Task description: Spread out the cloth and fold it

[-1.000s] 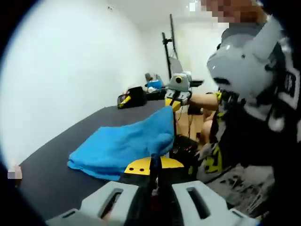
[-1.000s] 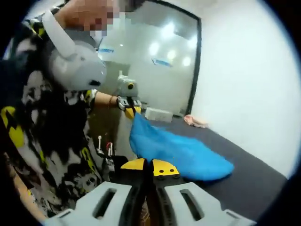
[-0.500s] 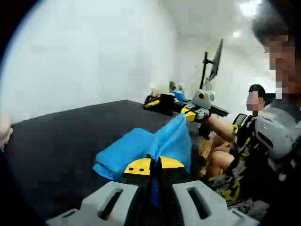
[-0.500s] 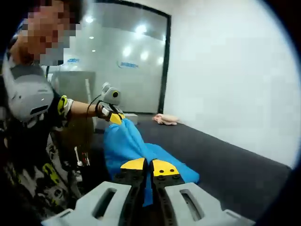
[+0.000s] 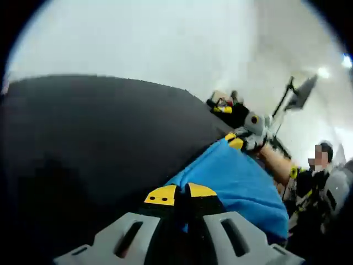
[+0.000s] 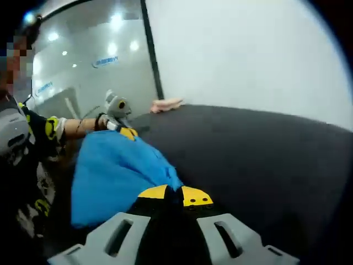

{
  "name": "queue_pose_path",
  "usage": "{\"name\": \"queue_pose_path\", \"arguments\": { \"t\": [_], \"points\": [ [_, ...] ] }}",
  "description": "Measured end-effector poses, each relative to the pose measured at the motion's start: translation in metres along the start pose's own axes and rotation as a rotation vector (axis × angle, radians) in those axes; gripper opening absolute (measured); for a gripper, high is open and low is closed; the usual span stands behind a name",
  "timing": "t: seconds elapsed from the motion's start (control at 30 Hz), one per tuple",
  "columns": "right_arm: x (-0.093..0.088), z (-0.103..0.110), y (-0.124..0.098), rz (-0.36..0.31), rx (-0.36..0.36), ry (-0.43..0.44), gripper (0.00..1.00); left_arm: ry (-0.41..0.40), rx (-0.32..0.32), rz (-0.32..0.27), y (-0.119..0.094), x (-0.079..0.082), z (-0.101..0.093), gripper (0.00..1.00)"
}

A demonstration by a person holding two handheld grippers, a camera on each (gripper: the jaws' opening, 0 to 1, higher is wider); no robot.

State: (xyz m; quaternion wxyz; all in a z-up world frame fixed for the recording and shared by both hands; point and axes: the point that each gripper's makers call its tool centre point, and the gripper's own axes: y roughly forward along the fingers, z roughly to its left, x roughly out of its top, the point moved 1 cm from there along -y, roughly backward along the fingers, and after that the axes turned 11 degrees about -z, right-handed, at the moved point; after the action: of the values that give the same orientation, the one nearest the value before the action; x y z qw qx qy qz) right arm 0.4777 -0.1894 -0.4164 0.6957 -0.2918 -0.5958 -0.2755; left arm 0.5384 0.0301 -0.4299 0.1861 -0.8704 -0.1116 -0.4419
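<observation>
Stretching between the two grippers, the cloth (image 5: pixel 237 182) is a bright blue towel, held taut by two corners so it hangs as a smooth sheet beside the near edge of the black table (image 5: pixel 94 138). In the left gripper view, the left gripper (image 5: pixel 181 194) has its yellow-tipped jaws pressed together on the near corner of the cloth, the blue fabric emerging right between the tips. Further right in that view, the sheet runs away to the right gripper (image 5: pixel 238 142), which pinches the far corner; a forearm with a yellow-and-black wristband follows behind it. In the right gripper view, the person (image 6: pixel 19 138) stands at the left, arm reaching out to the left gripper (image 6: pixel 127 132), which clamps the far corner of the cloth (image 6: pixel 110 176). From there the fabric spreads toward the camera, a few soft creases near the middle, and ends in the right gripper (image 6: pixel 175 194), jaws closed tight on that corner. Beyond, on the far end of the table (image 6: pixel 253 154), lies a small pinkish bundle (image 6: pixel 165 104), well apart from the cloth.
</observation>
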Motion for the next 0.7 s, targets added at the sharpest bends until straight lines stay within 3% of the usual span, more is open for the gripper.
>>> {"name": "queue_pose_path", "arguments": {
  "t": [0.07,0.13,0.17,0.23,0.27,0.3,0.33,0.43,0.47,0.53,0.63,0.7],
  "points": [
    [0.005,-0.004,-0.004,-0.023,-0.023,-0.032,0.26,0.071,0.020,-0.037,-0.004,0.005,0.000,0.05],
    [0.011,0.001,-0.008,-0.039,-0.004,0.004,0.24,0.094,0.011,-0.090,-0.009,0.014,-0.001,0.08],
    [0.015,0.001,-0.011,-0.052,-0.011,0.015,0.24,0.091,0.039,-0.142,-0.015,0.025,0.001,0.09],
    [0.030,0.003,-0.020,-0.120,-0.026,0.012,0.24,0.037,0.099,-0.210,-0.029,0.042,0.005,0.08],
    [0.042,0.003,-0.027,-0.167,-0.047,0.018,0.24,0.051,0.088,-0.219,-0.036,0.046,-0.003,0.08],
    [0.049,0.003,-0.030,-0.197,-0.050,0.005,0.24,0.090,0.079,-0.223,-0.039,0.049,-0.008,0.08],
    [0.057,0.002,-0.033,-0.219,-0.052,-0.019,0.24,0.180,0.064,-0.229,-0.038,0.052,-0.020,0.08],
    [0.059,0.006,-0.026,-0.189,0.021,-0.093,0.24,0.373,-0.011,-0.134,-0.020,0.041,-0.046,0.09],
    [0.052,0.018,-0.018,-0.152,0.106,-0.093,0.24,0.386,-0.038,-0.101,-0.014,0.035,-0.050,0.09],
    [0.037,0.036,-0.004,-0.069,0.201,-0.090,0.22,0.447,-0.083,-0.003,-0.004,0.015,-0.046,0.12],
    [0.013,0.028,0.017,0.078,0.162,-0.240,0.05,0.423,-0.021,0.073,0.004,-0.001,-0.023,0.12],
    [0.013,0.023,0.028,0.089,0.157,-0.254,0.01,0.390,-0.010,0.028,0.007,0.010,-0.021,0.09]
  ]
}}
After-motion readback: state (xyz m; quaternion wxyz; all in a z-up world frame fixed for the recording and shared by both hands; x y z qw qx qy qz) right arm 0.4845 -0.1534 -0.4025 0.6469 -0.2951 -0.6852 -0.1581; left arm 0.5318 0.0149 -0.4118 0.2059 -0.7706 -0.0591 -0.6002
